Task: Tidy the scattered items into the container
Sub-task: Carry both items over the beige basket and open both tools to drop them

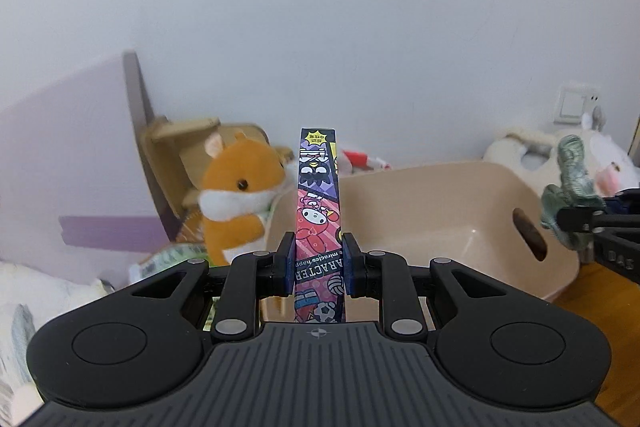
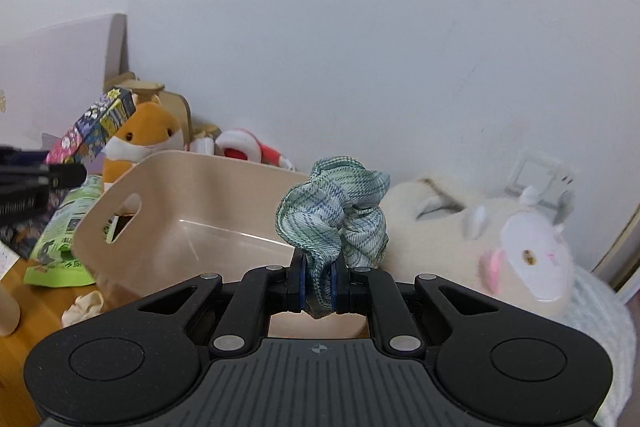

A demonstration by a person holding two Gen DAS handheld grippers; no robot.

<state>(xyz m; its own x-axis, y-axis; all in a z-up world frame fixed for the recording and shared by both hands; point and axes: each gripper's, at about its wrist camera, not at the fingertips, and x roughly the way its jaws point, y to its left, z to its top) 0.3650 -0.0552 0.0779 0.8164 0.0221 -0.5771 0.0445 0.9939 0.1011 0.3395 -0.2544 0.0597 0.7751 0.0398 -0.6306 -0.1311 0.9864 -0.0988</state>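
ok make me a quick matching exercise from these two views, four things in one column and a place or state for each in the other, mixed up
Things:
1. cartoon-print box
2. green plaid scrunchie
3. beige bin
4. orange hamster plush

Places or states:
A. nothing visible inside
B. pinched in the right gripper
C. sits beyond the bin's far left corner
D. clamped upright in the left gripper

Pairs: 1-D, 2-B, 3-A, 4-C
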